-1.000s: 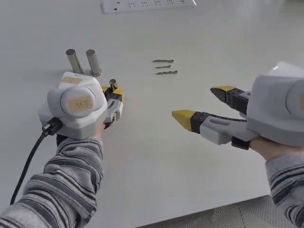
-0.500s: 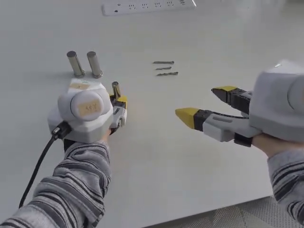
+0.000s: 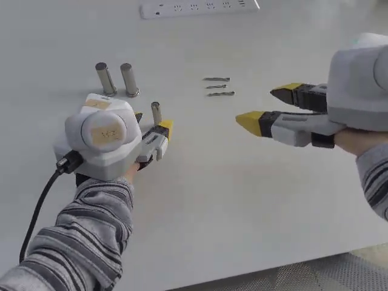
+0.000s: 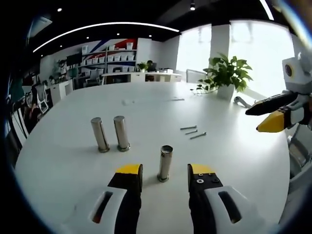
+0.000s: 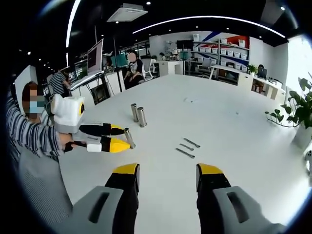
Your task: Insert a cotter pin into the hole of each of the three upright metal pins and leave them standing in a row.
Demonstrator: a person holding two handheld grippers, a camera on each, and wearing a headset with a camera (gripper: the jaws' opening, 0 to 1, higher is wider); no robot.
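Two upright metal pins [image 3: 105,79] [image 3: 129,80] stand side by side at the back left of the white table. A third metal pin [image 3: 156,113] [image 4: 165,162] stands in front of them, between the yellow tips of my left gripper [image 3: 151,120] [image 4: 165,169], which is open with a gap on each side of the pin. Three small cotter pins [image 3: 217,86] [image 4: 193,132] [image 5: 186,146] lie in a stack-like row mid-table. My right gripper [image 3: 257,104] [image 5: 168,169] hovers open and empty to the right of them.
A white power strip [image 3: 200,7] lies at the table's far edge. A black cable [image 3: 37,209] trails from the left gripper. The table's front edge [image 3: 291,262] runs along the bottom right. In the right gripper view, people sit at desks beyond the table.
The left gripper's jaws have spread apart from the third pin, which now stands free between them. The right gripper has risen and moved farther away, toward the cotter pins.
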